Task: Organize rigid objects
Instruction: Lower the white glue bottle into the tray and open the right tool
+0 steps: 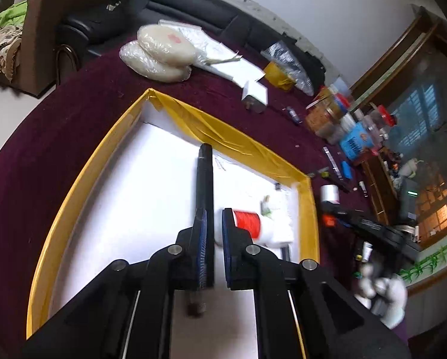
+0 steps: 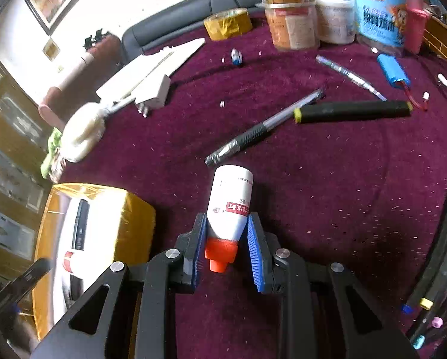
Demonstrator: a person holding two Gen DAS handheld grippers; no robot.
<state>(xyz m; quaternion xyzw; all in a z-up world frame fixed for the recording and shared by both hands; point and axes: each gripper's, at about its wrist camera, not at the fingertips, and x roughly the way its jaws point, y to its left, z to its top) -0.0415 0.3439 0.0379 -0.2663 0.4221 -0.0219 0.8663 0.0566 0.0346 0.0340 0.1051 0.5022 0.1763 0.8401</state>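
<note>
Right wrist view: your right gripper (image 2: 224, 249) grasps a white bottle (image 2: 230, 202) with its orange cap (image 2: 220, 254) toward you, over the maroon cloth (image 2: 328, 179). Farther off lie a clear pen (image 2: 262, 127) and a black marker (image 2: 353, 110); jars (image 2: 295, 27) stand at the far edge. Left wrist view: your left gripper (image 1: 214, 233) hangs over the yellow-rimmed white box (image 1: 64, 206), jaws slightly parted; a black pen (image 1: 204, 176) lies along the left finger, though you cannot tell whether it is gripped. A red-labelled spool (image 1: 247, 220) lies just right.
</note>
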